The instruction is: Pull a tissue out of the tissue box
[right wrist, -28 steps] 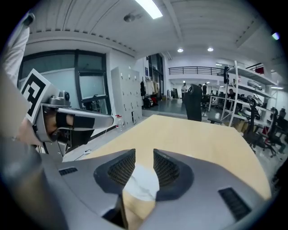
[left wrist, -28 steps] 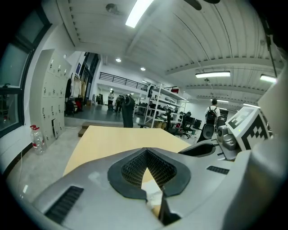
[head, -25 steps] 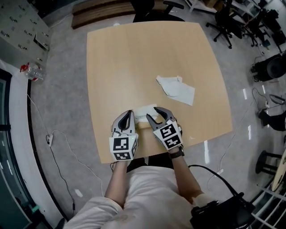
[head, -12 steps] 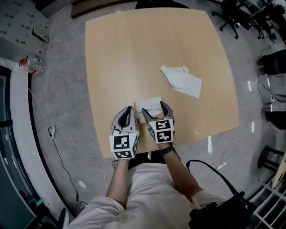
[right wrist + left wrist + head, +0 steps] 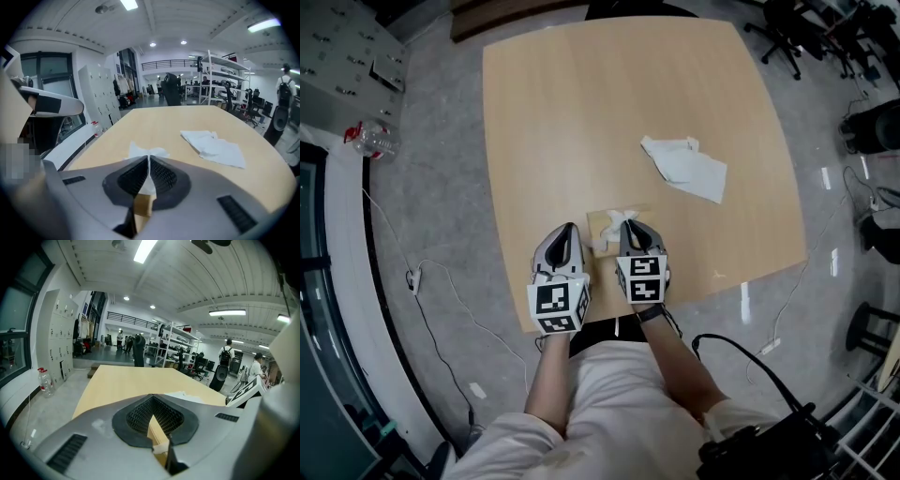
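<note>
A tan tissue box sits near the table's front edge, with a white tissue sticking up from its top. My right gripper is over the box, its jaws closing with the tissue pinched between the pads. In the right gripper view the tissue fans out above the right gripper, and the box shows under the jaws. My left gripper lies shut at the box's left side. The left gripper has its tips together in its own view; whether they touch the box is unclear.
A loose crumpled tissue lies on the wooden table to the right of centre, also seen as a loose tissue ahead. A plastic bottle stands on the floor at left. Office chairs and floor cables surround the table.
The right gripper came down onto the box with its jaws wide and then closed them on the tissue. The left gripper stayed beside the box.
</note>
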Demonstrator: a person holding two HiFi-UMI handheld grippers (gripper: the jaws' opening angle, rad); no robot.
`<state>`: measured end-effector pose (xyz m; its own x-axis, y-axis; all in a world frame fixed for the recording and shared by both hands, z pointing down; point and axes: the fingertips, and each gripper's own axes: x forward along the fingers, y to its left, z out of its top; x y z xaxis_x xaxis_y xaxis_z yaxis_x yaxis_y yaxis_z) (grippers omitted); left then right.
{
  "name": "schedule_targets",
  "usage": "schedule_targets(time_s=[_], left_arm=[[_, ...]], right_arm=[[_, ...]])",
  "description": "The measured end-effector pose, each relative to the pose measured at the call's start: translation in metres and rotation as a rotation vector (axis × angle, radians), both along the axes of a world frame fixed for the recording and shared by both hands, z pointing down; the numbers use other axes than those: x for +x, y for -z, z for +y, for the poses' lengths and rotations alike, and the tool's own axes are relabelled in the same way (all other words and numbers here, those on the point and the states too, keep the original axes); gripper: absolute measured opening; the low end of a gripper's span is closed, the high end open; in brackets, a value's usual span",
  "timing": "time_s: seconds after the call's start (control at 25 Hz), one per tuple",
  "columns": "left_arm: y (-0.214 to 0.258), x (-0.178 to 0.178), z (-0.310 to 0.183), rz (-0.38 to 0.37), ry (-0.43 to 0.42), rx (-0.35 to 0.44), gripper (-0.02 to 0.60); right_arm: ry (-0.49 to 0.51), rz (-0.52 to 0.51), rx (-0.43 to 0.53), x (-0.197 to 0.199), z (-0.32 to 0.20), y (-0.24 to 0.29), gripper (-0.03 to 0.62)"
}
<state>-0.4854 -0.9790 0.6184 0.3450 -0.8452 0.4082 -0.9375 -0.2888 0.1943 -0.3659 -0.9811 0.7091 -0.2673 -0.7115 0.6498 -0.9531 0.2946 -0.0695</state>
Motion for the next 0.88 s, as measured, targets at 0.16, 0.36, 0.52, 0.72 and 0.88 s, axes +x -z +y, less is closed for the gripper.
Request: schedule_targets(time_s=[0.16,0.36,0.52,0.72,0.88], left_arm=[[0.015,0.006,-0.001,0.012,-0.013,0.04,0.0],[0.047,0.009,0.005,0.039,-0.03,0.106,0.0],[0.095,0.007,0.019,0.051,-0.044,0.191,0.0],[0.168,0.005,0.035,0.07,-0.061,0.342,0.0],[0.216,0.002,0.051,0.078,-0.057,0.456,0.0]], right_arm=[[-0.019,-0.025,0.054,0.006,-0.003,0.023,0.014],[-0.038,-0.062,0.166,0.008,-0.006,0.076,0.012],[-0.036,-0.075,0.294,0.002,0.005,0.142,0.012],[-0.027,-0.096,0.476,-0.003,0.02,0.23,0.012],[-0.027,-0.105,0.616,-0.003,0.037,0.29,0.012]])
